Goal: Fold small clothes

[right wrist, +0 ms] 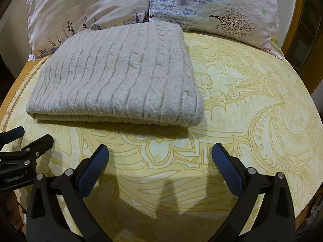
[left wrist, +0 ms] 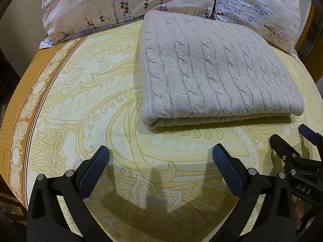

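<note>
Left hand-held gripper (left wrist: 160,153) and right hand-held gripper (right wrist: 160,153) both spread wide, empty, hovering side by side over the near bed (left wrist: 84,92) sheet, yellow paisley with an orange border. Beyond them, folded grey cable-knit sweater (left wrist: 212,74) lies flat mid-bed. Farthest, 2 floral pillows (right wrist: 212,8) against a wooden headboard (right wrist: 300,20).

The folded grey sweater (left wrist: 218,74) is thick cable-knit wool, matt and slightly fuzzy. The bedsheet (left wrist: 97,104) under it is smooth printed cotton-like cloth; the pillows (right wrist: 212,4) look softly creased. Both grippers' fingers (left wrist: 228,171) are matt black plastic with dimpled blue rubbery pads (right wrist: 92,171) and shiny metal rivets.
</note>
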### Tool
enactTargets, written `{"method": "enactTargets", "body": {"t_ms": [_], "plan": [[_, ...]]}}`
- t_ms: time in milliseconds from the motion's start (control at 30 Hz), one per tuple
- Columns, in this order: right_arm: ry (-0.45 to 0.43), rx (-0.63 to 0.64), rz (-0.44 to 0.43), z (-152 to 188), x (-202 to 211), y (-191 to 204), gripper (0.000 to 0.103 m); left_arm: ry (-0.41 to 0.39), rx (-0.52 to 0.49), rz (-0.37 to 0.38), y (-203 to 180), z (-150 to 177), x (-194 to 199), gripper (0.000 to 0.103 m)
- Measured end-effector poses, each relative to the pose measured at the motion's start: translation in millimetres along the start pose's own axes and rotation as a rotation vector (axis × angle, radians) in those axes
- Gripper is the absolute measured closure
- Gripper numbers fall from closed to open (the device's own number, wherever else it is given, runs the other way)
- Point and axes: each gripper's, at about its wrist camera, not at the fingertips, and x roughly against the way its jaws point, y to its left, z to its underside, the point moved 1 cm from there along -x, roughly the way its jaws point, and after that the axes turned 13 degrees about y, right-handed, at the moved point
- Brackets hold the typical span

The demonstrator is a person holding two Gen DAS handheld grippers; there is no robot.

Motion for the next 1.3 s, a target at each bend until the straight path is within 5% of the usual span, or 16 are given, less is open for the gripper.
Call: {"method": "enactTargets", "body": {"t_ms": [1300], "plan": [[0.0,-0.001,0.0,0.7,-0.4,0.1,0.002,-0.004,0.007,-0.001,1.6,-0.4,-1.0,0.001]]}}
